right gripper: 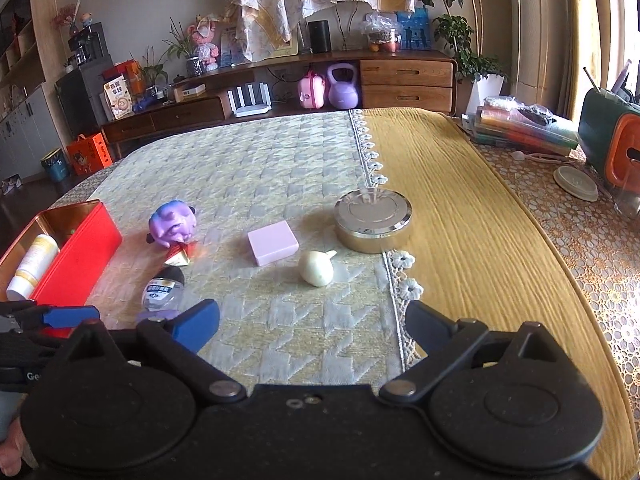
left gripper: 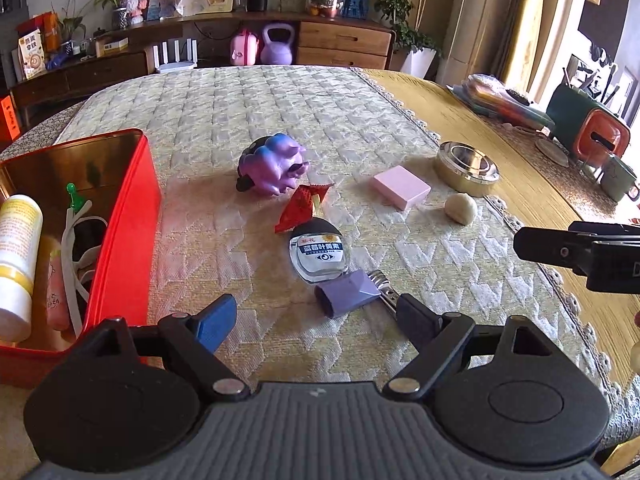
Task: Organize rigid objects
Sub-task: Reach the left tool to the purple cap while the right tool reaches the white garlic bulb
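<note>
My left gripper (left gripper: 316, 324) is open and empty above the cloth, with a purple lighter-like piece (left gripper: 347, 293) with a metal clip just ahead of its right finger. Beyond lie a clear bottle with a black cap (left gripper: 319, 254), a red packet (left gripper: 303, 206), a purple pig toy (left gripper: 271, 166), a pink block (left gripper: 401, 187), a white garlic-like bulb (left gripper: 461, 208) and a round metal tin (left gripper: 466, 168). A red tin box (left gripper: 132, 216) at left holds a white bottle and other items. My right gripper (right gripper: 312, 320) is open and empty, short of the bulb (right gripper: 316, 268) and pink block (right gripper: 273, 242).
The cream quilted cloth (right gripper: 280, 168) ends at a lace edge; a yellow cloth (right gripper: 460, 208) lies to its right. Stacked books (right gripper: 528, 128), a coaster (right gripper: 575, 183) and a green-orange holder (right gripper: 612, 148) stand far right. A wooden sideboard (right gripper: 404, 80) runs behind.
</note>
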Action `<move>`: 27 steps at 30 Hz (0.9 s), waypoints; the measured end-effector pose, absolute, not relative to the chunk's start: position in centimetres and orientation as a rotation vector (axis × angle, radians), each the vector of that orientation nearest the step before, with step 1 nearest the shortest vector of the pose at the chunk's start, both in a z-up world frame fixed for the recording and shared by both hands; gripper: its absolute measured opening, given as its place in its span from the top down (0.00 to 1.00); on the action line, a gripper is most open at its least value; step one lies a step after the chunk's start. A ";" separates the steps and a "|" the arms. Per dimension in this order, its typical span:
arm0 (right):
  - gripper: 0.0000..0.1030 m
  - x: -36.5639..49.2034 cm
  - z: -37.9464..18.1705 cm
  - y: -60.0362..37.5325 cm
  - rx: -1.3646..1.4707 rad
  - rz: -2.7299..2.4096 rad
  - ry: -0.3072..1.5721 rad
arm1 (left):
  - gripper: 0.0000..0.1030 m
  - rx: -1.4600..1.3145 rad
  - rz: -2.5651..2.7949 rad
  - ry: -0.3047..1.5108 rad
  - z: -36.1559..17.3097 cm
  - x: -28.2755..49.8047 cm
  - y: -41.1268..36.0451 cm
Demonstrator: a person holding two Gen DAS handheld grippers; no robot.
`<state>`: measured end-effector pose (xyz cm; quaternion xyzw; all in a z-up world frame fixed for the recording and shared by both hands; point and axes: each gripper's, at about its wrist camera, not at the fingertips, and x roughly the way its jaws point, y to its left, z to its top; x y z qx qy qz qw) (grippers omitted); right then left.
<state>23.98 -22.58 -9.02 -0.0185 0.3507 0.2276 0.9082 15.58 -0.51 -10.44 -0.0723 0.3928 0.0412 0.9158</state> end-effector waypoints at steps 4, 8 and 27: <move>0.14 25.1 -9.9 -21.7 -0.064 0.458 0.739 | 0.15 -0.129 0.110 0.794 -11.0 16.3 -0.6; 0.24 26.1 -10.4 -20.8 -0.073 0.464 0.750 | 0.16 -0.119 0.109 0.807 -11.7 16.9 -0.9; 0.61 28.1 -11.7 -18.4 -0.100 0.472 0.761 | 0.56 -0.012 0.042 0.759 -11.8 16.7 -2.5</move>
